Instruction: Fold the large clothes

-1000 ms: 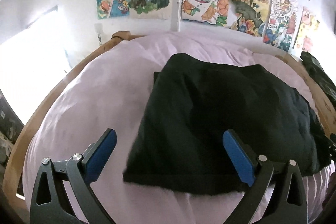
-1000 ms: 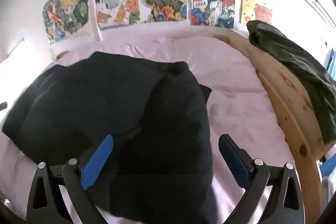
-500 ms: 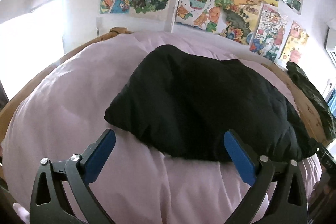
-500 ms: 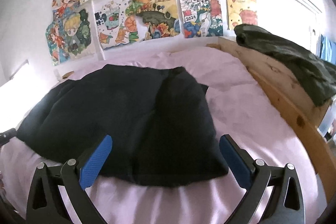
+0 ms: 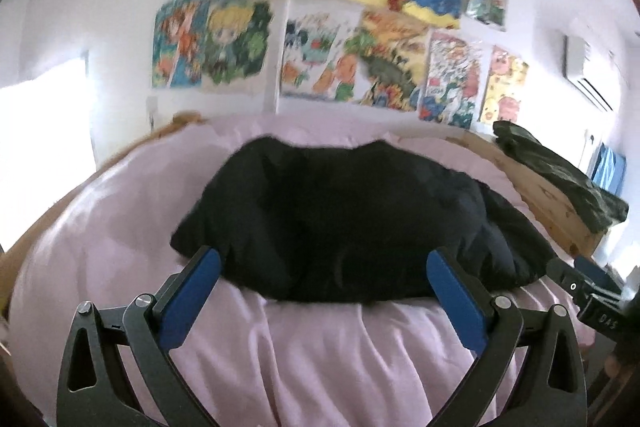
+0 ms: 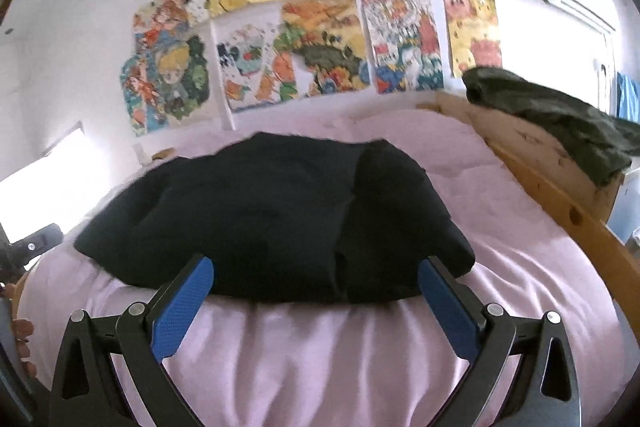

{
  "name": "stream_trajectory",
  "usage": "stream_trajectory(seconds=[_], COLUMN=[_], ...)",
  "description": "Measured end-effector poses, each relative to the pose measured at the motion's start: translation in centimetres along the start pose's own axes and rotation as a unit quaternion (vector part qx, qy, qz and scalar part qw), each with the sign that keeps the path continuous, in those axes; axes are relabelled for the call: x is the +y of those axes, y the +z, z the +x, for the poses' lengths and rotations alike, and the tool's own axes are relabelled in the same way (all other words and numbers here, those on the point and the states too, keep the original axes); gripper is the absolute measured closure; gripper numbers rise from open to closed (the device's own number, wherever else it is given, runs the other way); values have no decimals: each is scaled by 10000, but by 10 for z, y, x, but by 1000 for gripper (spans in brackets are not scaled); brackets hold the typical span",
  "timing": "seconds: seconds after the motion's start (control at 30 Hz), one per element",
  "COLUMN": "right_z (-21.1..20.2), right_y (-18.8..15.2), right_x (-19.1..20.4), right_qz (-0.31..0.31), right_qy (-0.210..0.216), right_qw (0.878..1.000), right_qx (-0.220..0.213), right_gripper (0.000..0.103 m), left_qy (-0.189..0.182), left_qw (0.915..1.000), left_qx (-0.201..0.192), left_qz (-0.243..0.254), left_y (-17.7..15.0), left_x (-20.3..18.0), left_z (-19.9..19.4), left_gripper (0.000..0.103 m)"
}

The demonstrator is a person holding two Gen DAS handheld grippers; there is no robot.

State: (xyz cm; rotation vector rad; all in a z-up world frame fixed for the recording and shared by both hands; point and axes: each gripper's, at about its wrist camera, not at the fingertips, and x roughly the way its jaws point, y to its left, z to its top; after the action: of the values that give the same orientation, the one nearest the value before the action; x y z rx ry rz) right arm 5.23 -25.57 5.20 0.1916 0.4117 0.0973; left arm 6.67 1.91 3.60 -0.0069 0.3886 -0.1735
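Observation:
A black garment [image 5: 348,223] lies folded in a compact block on the pink bedsheet [image 5: 320,355]; it also shows in the right wrist view [image 6: 280,223], with a folded flap on its right side. My left gripper [image 5: 324,263] is open and empty, held back from the garment's near edge. My right gripper [image 6: 316,267] is open and empty, also short of the near edge. Part of the right gripper's body [image 5: 588,295] shows at the right edge of the left wrist view.
A wooden bed rail [image 6: 560,195] runs along the right with a dark green garment [image 6: 560,115] draped on it. Posters [image 6: 312,39] cover the white wall behind. A bright window [image 5: 36,131] is at the left.
Both grippers have pulled back and risen away from the garment, which now lies farther off and untouched on the sheet. Both stayed open.

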Motion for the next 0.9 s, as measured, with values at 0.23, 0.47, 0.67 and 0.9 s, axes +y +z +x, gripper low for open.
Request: stream_trajectory(seconds=[0.23,0.47,0.67,0.9], right_z=[-27,-32,-37,-45], right_y=[1,-9,-16,-27], right_x=[21,30,31,31], right_qz=[-374,-509,-451,-395], right_qy=[-24,-44,-134,-330], right_qw=[9985,9980,9983,9984], right_qx=[-392,-370,-336,-248], right_gripper=[0,0,0,0], left_qy=[15,333,465,632], left_qw=[9996,9990,9977,9961], left_qx=[-120,25,12,-88], left_qz=[241,304,495,612], left_y=[-9,-29,-40,-46], left_x=[-10,-7,-12,-16], left_z=[-11,-16,-21,-28], left_gripper=[1,1,1,1])
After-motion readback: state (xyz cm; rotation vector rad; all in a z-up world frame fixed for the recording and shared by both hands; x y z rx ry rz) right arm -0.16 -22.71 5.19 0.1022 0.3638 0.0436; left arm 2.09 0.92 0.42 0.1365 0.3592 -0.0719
